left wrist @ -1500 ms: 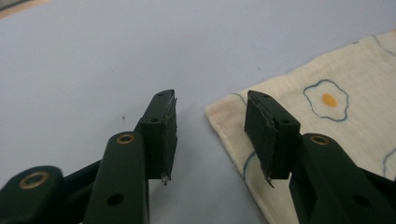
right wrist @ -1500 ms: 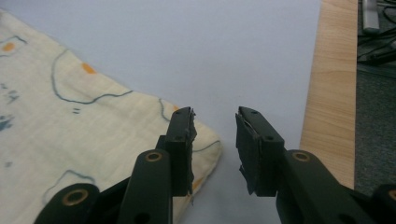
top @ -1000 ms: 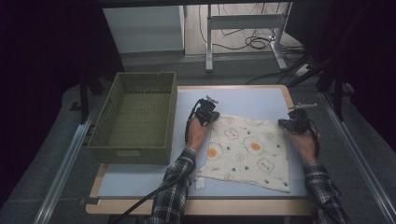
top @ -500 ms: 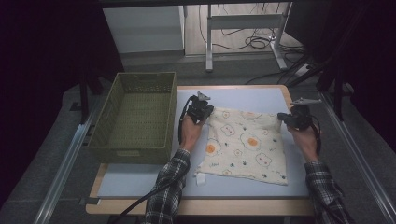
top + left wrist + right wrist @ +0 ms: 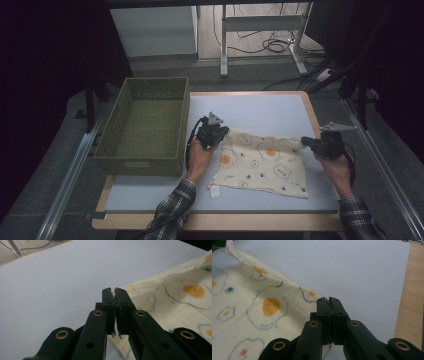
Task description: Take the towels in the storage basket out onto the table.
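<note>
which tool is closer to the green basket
Left. The left tool pinches the cloth corner right beside the basket; the right tool grips the cloth's opposite corner.

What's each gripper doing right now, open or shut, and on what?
Left gripper: shut on a far corner of the cloth.
Right gripper: shut on the cloth's other far corner.
</note>
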{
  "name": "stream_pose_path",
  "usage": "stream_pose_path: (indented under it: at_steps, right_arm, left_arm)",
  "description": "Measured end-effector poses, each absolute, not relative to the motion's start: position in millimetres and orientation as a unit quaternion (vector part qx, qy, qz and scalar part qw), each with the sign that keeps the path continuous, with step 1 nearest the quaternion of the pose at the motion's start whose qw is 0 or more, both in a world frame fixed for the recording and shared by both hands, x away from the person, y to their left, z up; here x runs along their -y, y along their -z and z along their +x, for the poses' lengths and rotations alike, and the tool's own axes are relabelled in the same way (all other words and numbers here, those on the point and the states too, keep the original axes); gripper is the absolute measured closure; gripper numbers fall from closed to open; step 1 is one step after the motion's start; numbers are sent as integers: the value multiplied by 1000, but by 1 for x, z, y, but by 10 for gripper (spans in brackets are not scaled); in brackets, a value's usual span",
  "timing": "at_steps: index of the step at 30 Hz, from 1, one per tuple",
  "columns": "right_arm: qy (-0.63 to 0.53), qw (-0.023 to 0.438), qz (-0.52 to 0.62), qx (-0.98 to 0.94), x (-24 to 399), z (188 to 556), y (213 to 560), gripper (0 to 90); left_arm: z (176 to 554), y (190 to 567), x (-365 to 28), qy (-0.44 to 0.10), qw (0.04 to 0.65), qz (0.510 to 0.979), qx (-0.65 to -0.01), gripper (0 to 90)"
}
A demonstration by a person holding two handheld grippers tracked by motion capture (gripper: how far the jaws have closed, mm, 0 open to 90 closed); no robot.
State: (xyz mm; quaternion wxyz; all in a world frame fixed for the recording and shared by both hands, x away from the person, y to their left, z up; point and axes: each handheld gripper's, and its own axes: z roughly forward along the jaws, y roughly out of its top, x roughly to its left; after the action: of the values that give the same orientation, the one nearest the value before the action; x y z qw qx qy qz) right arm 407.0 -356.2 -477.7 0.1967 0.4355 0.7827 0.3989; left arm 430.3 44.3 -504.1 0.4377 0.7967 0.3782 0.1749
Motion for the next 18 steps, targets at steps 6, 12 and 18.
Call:
stream_pose_path:
  at_steps: [6,12,18]
  right_arm:
    - [-404,187,431,-785,360,379,481,875]
    - [-406,182,424,-789,363,354,482,875]
    - [-408,178,412,-795,362,327,483,874]
  left_arm:
    - [406,511,-47,-162,445,799,-369,868]
    - [382,514,-51,-157,453,802,-356,867]
    - [362,519,-56,-144,463,802,-348,867]
